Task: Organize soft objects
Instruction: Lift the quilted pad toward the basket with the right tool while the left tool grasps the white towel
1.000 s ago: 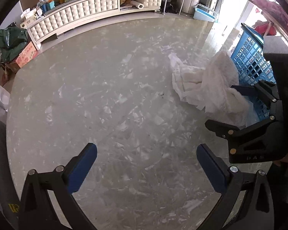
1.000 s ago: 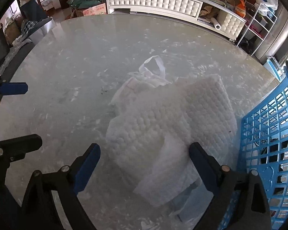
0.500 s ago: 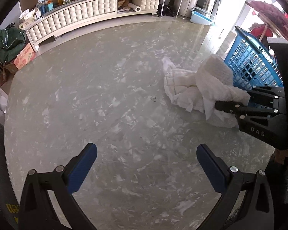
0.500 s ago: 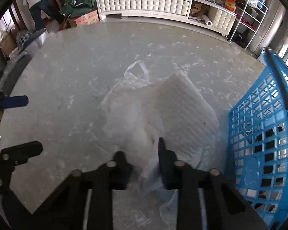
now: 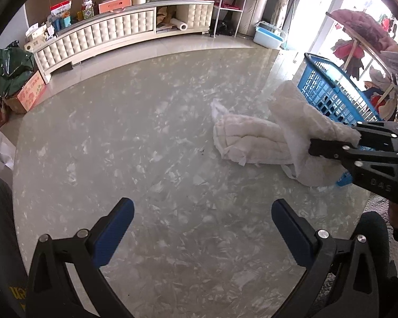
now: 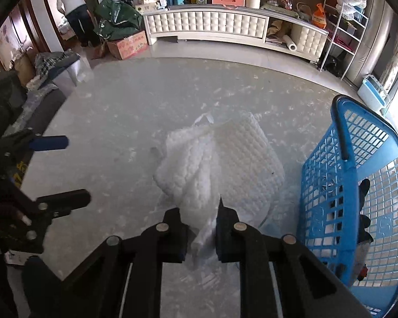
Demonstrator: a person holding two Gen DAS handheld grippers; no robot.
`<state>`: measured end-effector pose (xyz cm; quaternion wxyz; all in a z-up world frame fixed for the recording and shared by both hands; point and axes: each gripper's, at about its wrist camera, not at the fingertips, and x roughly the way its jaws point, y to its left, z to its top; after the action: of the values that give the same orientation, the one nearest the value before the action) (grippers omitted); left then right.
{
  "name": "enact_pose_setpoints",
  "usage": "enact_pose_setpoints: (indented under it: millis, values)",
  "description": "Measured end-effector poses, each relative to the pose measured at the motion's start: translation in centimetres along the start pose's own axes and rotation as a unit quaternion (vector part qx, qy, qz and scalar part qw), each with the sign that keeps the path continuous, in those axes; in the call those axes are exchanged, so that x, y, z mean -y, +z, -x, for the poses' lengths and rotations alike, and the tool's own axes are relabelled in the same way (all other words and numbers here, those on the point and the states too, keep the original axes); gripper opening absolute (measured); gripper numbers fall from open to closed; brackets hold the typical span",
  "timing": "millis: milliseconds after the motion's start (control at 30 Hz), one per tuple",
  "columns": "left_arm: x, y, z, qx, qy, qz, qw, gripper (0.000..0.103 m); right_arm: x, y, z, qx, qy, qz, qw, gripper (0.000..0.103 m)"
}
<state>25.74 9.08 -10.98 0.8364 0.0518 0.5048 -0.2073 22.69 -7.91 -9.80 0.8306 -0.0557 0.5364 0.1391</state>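
Visibly white quilted cloth (image 6: 220, 164), bunched, pinched

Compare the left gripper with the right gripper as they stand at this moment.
The left gripper stands wide open with nothing between its fingers; the right gripper is closing on a bunched edge of the white quilted cloth, its fingers pinching it. The left gripper hangs over bare marble tabletop; the right gripper works beside the blue basket. Both share black frames with blue finger pads and point steeply downward.
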Motion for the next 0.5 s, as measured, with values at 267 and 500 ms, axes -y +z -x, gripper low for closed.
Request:
enact_pose_setpoints:
  millis: [267,500]
  values:
    - [1.1,1.2,0.2,-0.005,0.001,-0.013,0.9999,0.103,0.7,0.3,2.5,0.016,0.004,0.008,1.000,0.014]
    - [2.3,3.1,-0.5,-0.010,-0.014,-0.027,0.9995,0.103,3.1,0.3,6.0,0.051,0.015,-0.011,0.999,0.014]
